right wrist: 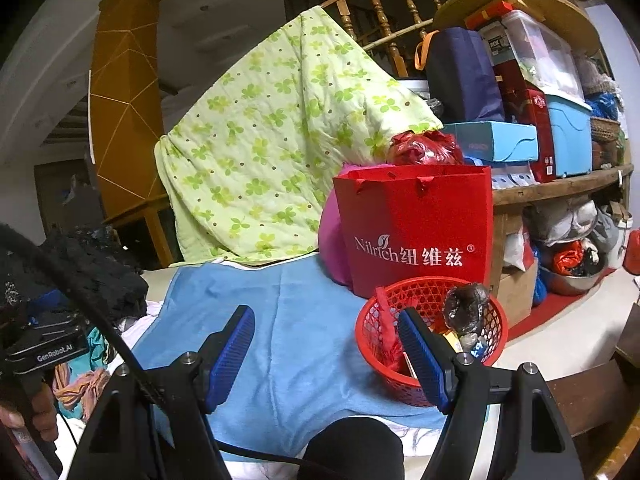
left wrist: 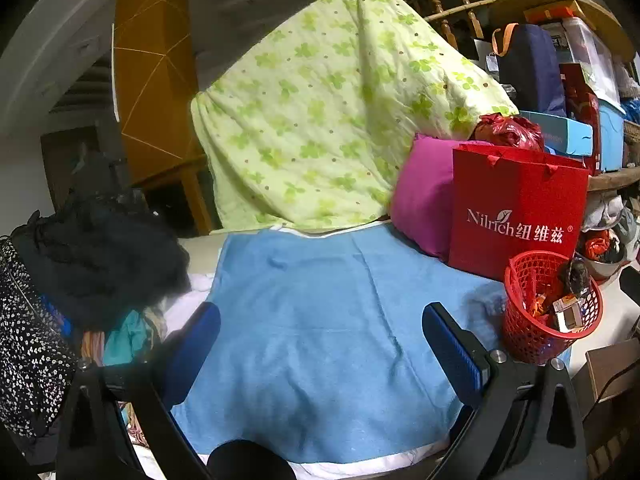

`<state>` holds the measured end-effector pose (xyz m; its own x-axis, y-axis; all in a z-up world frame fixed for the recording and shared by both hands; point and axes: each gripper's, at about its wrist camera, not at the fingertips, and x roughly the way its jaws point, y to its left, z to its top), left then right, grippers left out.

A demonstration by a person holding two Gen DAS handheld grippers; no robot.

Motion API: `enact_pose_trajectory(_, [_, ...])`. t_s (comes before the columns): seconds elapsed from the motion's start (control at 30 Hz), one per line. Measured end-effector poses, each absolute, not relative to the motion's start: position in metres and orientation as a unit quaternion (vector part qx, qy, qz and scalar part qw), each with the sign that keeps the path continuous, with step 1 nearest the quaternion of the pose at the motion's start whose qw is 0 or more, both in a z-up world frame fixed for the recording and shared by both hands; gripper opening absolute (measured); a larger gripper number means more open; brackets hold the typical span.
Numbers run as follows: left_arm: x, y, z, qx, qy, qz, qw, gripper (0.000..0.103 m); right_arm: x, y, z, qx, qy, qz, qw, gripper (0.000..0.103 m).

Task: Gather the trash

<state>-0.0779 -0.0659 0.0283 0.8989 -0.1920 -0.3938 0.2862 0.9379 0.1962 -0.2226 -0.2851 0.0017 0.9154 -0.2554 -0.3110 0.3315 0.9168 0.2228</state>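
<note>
On the left edge of the right wrist view, a hand (right wrist: pixel 38 412) grips a black device marked GenRobot.AI, only partly in frame. Beside it a heap of dark clothing (left wrist: pixel 96 256) sits at the edge of one blue towel (left wrist: pixel 320 320) spread flat. Over that towel the left gripper (left wrist: pixel 320 340) hovers with its two blue-padded fingers spread wide and nothing between them. The right gripper (right wrist: pixel 328 352) is likewise wide and holds nothing, its right finger (right wrist: pixel 422 356) overlapping the near rim of the basket. Behind the towel hangs one green clover-print quilt (left wrist: pixel 320 120), then one magenta pillow (left wrist: pixel 420 196) half hidden by one red Nilrich gift bag (right wrist: pixel 416 228). At the towel's right corner stands one red mesh basket (right wrist: pixel 492 332) holding the trash: a crumpled dark plastic wad (right wrist: pixel 466 308), red wrappers and small packets too jumbled to count. Far right, cluttered shelves (right wrist: pixel 560 192) run out of frame.
</note>
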Motion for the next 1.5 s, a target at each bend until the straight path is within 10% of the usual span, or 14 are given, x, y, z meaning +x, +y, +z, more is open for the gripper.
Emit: enact_pose_trajectory(1.5, [-0.108,-0.236,0.02,0.22,0.216,-0.263,0.914,0.101,-0.288,-0.374,-0.006,0.172,0.136,-0.252,0.943,0.077])
